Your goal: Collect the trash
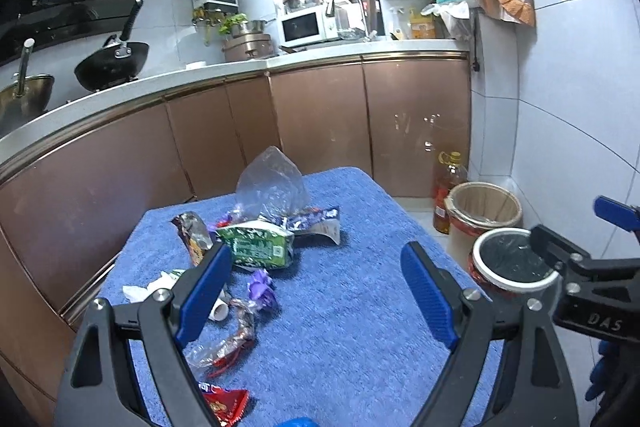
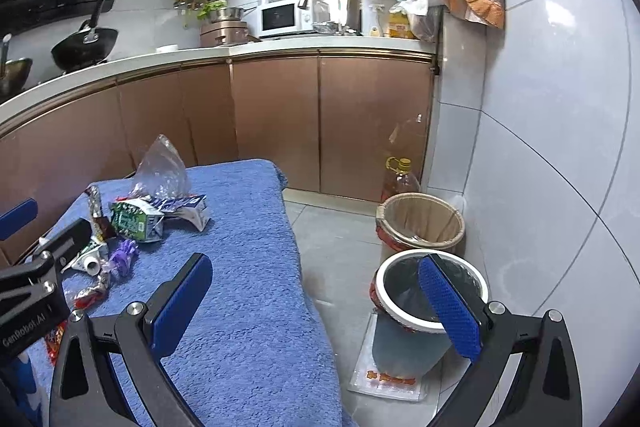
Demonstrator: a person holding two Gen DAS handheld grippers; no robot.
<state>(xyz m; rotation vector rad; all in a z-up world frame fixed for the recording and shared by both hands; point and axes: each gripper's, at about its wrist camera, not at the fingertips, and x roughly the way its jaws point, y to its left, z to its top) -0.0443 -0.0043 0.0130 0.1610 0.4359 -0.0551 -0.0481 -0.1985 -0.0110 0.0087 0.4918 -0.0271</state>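
Observation:
Trash lies scattered on a blue-towelled table (image 1: 352, 339): a clear plastic bag (image 1: 268, 183), a green carton (image 1: 256, 245), a purple wrapper (image 1: 262, 289), a crumpled foil wrapper (image 1: 230, 341) and a red packet (image 1: 226, 403). My left gripper (image 1: 314, 267) hangs open above the table, close to the purple wrapper, holding nothing. My right gripper (image 2: 316, 267) is open and empty over the table's right edge. On the floor beyond it stands a black-lined bin (image 2: 404, 287) with a white rim. The carton (image 2: 136, 221) and bag (image 2: 160, 167) lie to its left.
A second bin (image 2: 420, 219) with a tan liner stands behind the black one, with an oil bottle (image 2: 400, 179) beside it. A flat plastic package (image 2: 388, 379) lies under the black bin. Brown cabinets (image 1: 320, 119) and a counter curve behind the table; a tiled wall (image 2: 560, 147) closes the right.

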